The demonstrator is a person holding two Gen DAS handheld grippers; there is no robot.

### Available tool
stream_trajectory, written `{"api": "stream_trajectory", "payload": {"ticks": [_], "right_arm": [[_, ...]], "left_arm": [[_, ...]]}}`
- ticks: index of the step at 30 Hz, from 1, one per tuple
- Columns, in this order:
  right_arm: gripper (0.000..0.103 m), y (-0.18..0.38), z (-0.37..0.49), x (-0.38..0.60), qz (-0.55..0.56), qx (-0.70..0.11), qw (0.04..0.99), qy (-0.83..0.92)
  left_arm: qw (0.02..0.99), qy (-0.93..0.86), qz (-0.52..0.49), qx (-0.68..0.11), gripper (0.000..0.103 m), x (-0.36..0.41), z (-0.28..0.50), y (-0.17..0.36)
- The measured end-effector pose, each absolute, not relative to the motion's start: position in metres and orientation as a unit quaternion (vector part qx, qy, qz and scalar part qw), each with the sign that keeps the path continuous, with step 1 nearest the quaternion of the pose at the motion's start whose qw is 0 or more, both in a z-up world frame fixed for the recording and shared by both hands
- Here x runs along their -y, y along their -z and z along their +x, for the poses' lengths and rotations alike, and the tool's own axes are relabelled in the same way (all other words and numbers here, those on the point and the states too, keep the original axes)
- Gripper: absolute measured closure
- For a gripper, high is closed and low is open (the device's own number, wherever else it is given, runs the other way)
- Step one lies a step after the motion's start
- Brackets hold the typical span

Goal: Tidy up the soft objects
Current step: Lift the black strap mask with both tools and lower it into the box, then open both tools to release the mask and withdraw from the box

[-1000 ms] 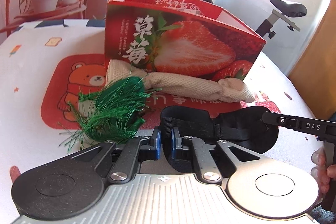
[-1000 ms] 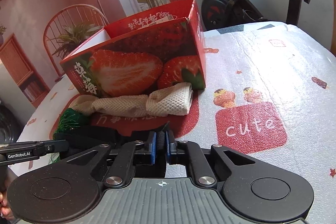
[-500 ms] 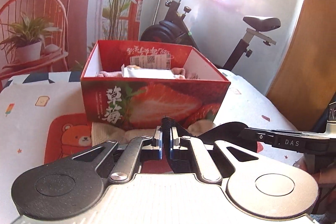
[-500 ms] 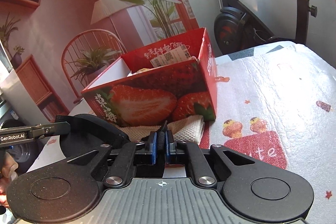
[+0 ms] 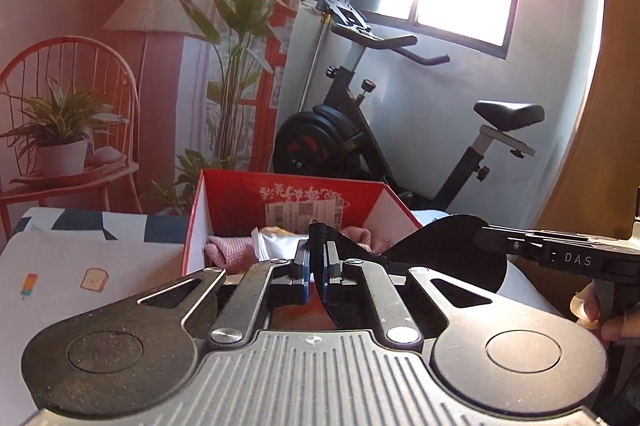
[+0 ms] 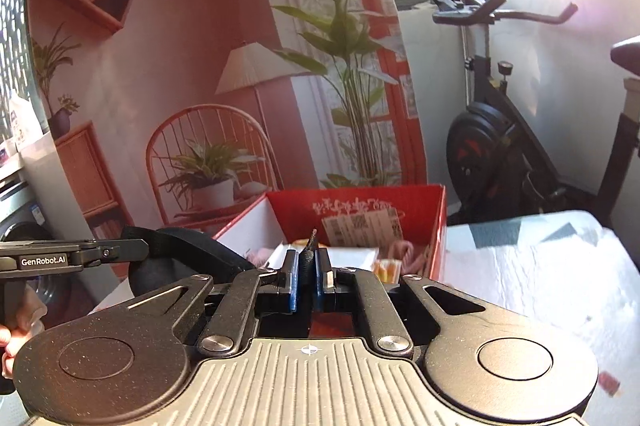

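Both grippers hold one black padded strap between them, lifted above the table in front of the red strawberry box [image 5: 280, 202], which also shows in the right wrist view [image 6: 360, 210]. My left gripper [image 5: 316, 266] is shut on one end of the strap [image 5: 444, 250]. My right gripper [image 6: 308, 268] is shut on the other end of the strap [image 6: 184, 258]. The box is open and holds a pink cloth [image 5: 228, 250], a white packet [image 6: 352, 256] and other soft items. The beige cloth and green tassel are hidden below the grippers.
The table [image 5: 80, 266] has a white patterned cover [image 6: 540, 266]. Behind it are an exercise bike [image 5: 360, 130], a tall plant [image 5: 236, 66] and a wall mural with a chair and lamp.
Both grippers have risen with the strap from table level to above the box's rim. The beige cloth and green tassel have dropped out of view; the box's inside now shows.
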State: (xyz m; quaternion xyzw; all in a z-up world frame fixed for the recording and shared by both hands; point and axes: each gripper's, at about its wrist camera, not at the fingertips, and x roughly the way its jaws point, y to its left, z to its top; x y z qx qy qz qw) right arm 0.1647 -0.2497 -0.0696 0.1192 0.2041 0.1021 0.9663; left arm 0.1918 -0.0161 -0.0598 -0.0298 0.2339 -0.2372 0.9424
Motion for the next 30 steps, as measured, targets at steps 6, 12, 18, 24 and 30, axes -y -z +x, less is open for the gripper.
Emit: {"api": "stream_trajectory", "payload": {"ticks": [6, 12, 18, 24, 30], "right_arm": [[0.095, 0.055, 0.225, 0.251, 0.079, -0.189, 0.975, -0.083], [0.095, 0.080, 0.294, 0.241, 0.058, -0.223, 0.972, -0.043], [0.095, 0.114, 0.327, 0.230, 0.041, -0.271, 0.961, -0.028], [0.089, 0.141, 0.334, 0.232, 0.039, -0.308, 0.950, -0.012], [0.057, 0.143, 0.318, 0.234, 0.019, -0.296, 0.955, -0.006]], "left_arm": [[0.959, 0.201, -0.010, -0.202, 0.096, 0.028, 0.237, 0.055], [0.959, 0.170, 0.005, -0.228, 0.096, 0.047, 0.294, 0.079], [0.948, 0.156, 0.015, -0.278, 0.096, 0.051, 0.330, 0.104], [0.936, 0.163, 0.024, -0.311, 0.091, 0.045, 0.341, 0.119], [0.941, 0.172, 0.030, -0.291, 0.033, 0.040, 0.329, 0.113]]}}
